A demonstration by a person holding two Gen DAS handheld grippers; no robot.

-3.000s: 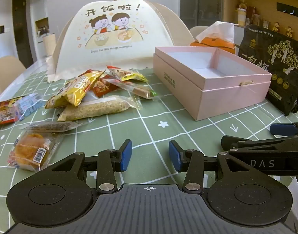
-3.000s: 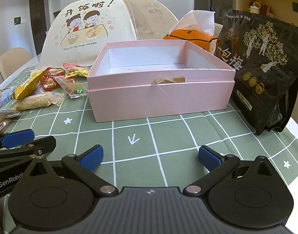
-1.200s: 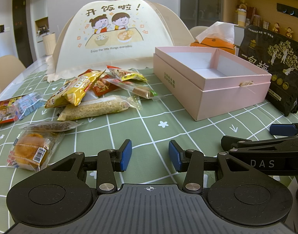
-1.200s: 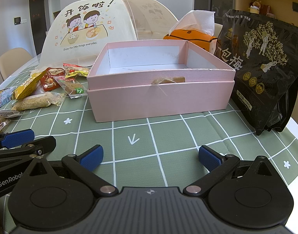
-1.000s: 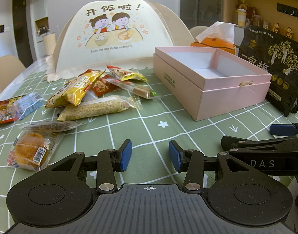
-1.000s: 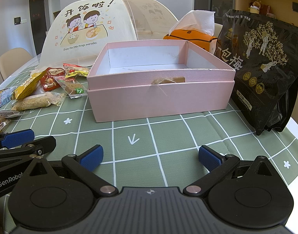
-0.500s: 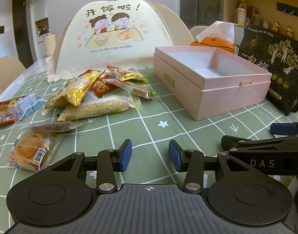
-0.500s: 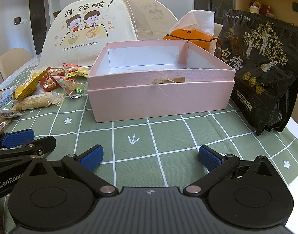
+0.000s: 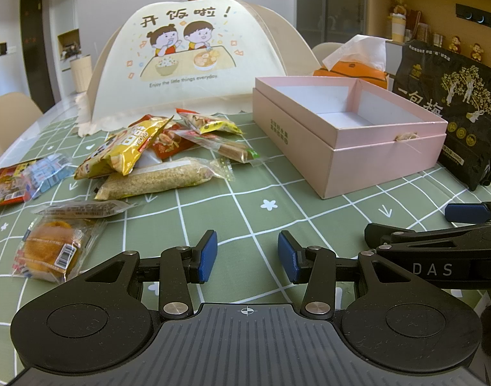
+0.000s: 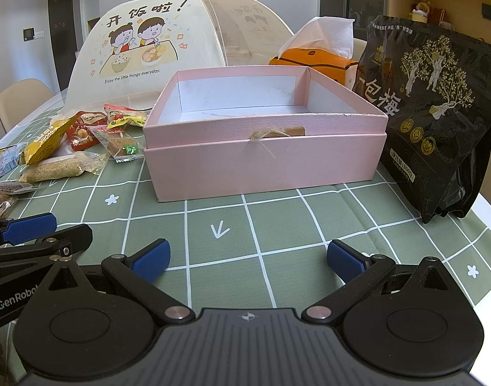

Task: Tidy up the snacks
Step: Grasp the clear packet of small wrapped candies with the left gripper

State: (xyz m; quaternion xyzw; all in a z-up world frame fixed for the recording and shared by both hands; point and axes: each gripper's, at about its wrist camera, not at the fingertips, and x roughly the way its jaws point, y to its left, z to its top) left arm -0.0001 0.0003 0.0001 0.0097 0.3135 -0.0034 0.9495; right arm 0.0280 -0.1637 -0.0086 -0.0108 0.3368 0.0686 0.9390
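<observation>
An open, empty pink box stands on the green checked tablecloth. Left of it lies a pile of snack packets: a yellow bag, a long grain bar, a red packet and a clear-wrapped bar. A wrapped cake lies nearest my left gripper. My left gripper is open and empty, low over the cloth. My right gripper is wide open and empty, facing the box front.
A cream food cover stands at the back. An orange tissue box sits behind the pink box. A tall black snack bag stands to its right. More packets lie at the far left.
</observation>
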